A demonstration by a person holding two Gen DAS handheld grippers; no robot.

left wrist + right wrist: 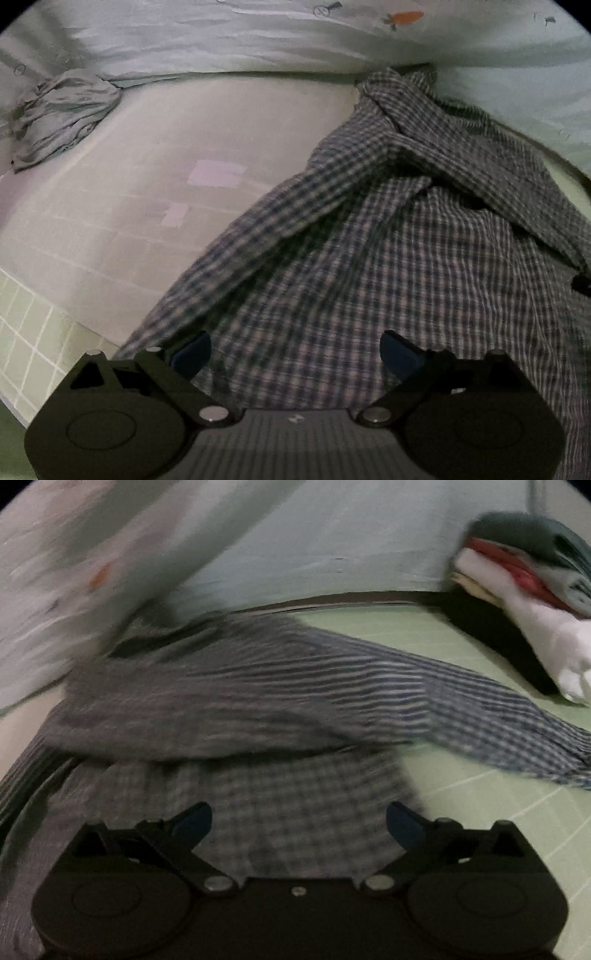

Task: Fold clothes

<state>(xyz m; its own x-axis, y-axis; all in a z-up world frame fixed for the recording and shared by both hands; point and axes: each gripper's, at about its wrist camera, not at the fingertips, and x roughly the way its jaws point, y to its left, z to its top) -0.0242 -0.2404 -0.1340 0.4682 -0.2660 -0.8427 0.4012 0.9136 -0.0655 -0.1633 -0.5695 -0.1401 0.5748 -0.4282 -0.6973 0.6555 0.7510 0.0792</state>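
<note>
Both my tools tilt down over the blue-and-white checked cotton shirt point(388, 236) spread on the pale green gridded mat point(498, 812). Left gripper point(295, 354) and right gripper point(299, 825) gape wide, holding nothing.

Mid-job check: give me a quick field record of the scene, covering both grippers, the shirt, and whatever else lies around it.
left gripper: open, above the checked cloth, nothing pinched
right gripper: open, nothing between its fingers
checked shirt: spread out, rumpled, not folded; one sleeve stretched across the green grid mat
grey garment: crumpled, apart from the shirt
stacked clothes: pile at the mat's far edge
image quality: right wrist view blurred
</note>
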